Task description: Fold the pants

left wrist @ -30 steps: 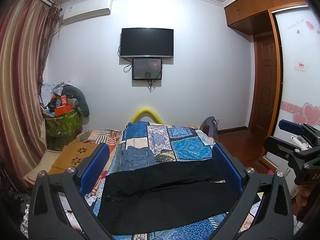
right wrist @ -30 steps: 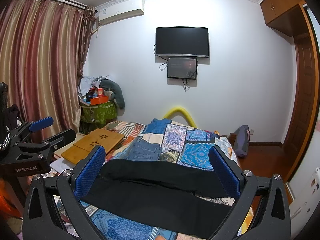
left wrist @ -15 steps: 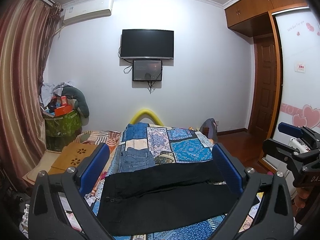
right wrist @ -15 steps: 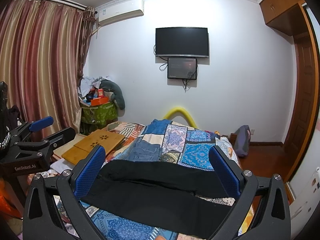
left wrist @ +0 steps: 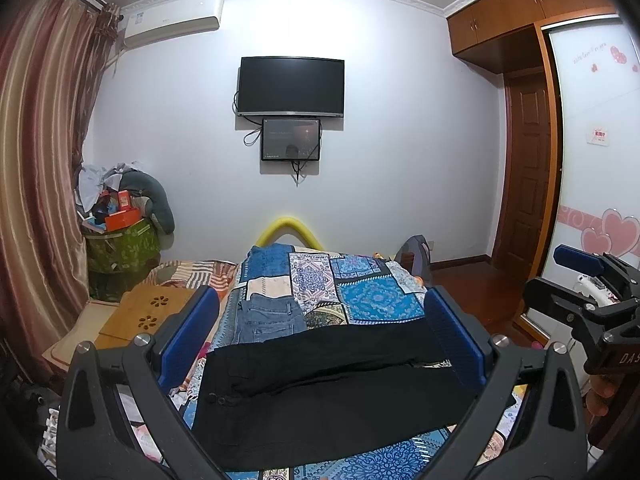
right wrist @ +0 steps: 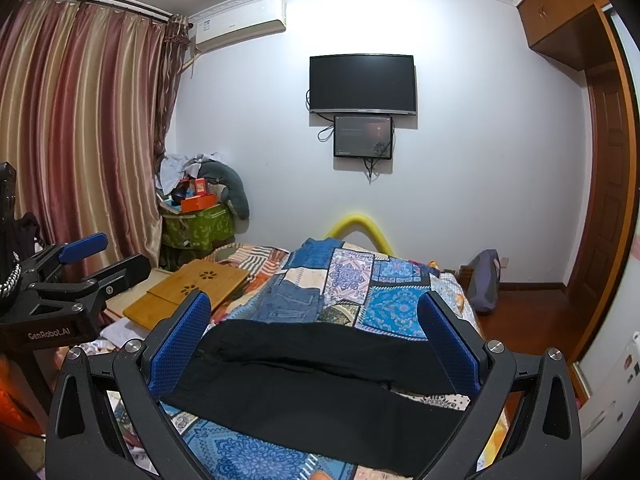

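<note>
Since nothing is folded yet, I hold my left gripper (left wrist: pixel 320 344) and right gripper (right wrist: pixel 314 338) wide apart above the long black cloth pants (left wrist: pixel 328 384), spread flat low in the frame.

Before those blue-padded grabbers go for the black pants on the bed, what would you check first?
1. Left gripper open, holding nothing: ok.
2. Right gripper open, holding nothing: ok.
3. Black pants spread flat on the blue patchwork quilt: ok.
4. Folded blue jeans lying apart from the pants: cannot tell, the edges look close.
5. Waistband end at the left side: ok.
6. Right-hand pant cuffs visible: not ok, the fingers hide them.
</note>
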The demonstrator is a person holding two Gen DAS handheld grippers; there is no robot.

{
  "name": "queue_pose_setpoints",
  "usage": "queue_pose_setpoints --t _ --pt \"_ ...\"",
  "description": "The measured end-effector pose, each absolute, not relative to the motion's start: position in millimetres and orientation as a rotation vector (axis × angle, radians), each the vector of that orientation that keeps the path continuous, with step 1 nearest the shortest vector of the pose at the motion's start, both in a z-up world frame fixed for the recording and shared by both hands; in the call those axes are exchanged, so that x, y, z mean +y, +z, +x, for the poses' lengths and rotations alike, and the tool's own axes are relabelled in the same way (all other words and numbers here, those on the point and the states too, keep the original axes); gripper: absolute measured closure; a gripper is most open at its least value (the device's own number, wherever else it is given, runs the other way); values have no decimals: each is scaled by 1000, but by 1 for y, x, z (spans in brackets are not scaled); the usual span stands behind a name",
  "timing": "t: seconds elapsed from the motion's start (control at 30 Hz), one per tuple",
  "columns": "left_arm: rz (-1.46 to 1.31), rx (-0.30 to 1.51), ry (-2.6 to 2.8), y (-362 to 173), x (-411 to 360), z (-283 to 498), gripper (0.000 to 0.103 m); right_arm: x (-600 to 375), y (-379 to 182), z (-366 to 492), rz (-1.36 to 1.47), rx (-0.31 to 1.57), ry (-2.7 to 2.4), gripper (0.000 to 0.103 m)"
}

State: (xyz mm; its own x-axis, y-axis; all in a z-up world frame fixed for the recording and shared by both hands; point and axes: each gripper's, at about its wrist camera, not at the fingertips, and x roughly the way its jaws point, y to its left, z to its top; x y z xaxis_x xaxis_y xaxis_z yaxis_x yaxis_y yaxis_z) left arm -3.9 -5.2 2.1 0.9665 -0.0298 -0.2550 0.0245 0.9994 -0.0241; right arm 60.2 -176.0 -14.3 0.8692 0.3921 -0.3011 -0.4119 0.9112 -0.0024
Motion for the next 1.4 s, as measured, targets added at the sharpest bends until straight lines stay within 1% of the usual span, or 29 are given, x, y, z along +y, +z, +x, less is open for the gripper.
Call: queue_pose_setpoints --t 0.6,0.87,1.13,1.4 --pt "-37 261 -27 4 -2 -1 0 -177 -16 62 -65 303 423 0" --pt "-38 282 -15 -4 3 10 0 -177 -22 71 -71 321 414 0" --pt "-45 360 1 -28 17 45 0 -167 -58 107 -99 406 412 0" --pt "-47 473 79 -73 53 115 0 -162 -99 164 -98 518 406 0"
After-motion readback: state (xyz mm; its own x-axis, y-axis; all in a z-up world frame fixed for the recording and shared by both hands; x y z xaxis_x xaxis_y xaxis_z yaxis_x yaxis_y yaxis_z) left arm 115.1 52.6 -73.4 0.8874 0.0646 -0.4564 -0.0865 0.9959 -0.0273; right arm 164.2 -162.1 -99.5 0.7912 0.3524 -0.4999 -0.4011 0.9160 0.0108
